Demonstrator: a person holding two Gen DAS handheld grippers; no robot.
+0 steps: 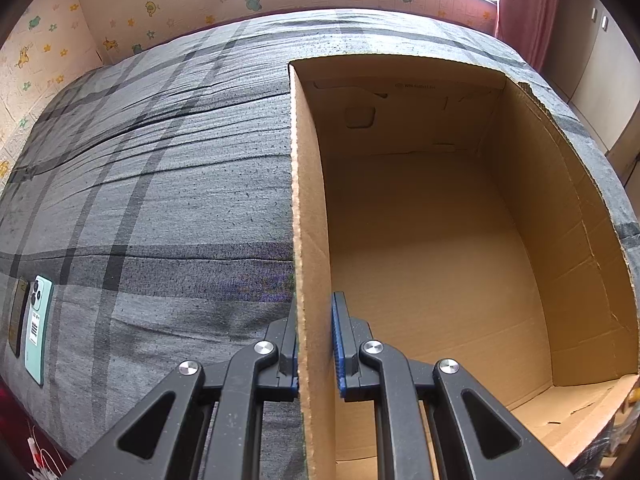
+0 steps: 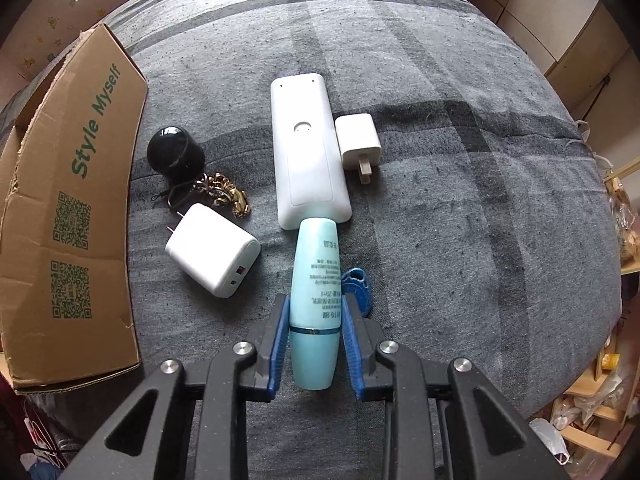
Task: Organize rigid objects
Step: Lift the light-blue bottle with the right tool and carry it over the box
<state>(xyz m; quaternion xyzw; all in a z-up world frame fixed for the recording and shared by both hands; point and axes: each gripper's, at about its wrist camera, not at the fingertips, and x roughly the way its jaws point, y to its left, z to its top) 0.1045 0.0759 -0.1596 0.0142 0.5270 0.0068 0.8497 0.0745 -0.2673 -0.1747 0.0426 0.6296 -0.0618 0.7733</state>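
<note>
Open brown cardboard box [image 1: 420, 240] still empty; left hand-held gripper [image 1: 316, 344] clamps its wall, right hand-held gripper [image 2: 315, 340] clamped on pale turquoise plastic tube [image 2: 315, 300], other items remain on bed

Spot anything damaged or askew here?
Box: its top edge is ragged and torn, seen from the right wrist, with a small tear low on the printed wall. Otherwise nothing stands out; the bottle sits straight in the right gripper.

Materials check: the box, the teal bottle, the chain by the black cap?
Box: corrugated cardboard, matte brown; fluted cut edge shows.
Teal bottle: likely plastic, smooth satin, printed text.
Chain: looks like gold-toned metal, shiny glints; could be plated plastic.
</note>
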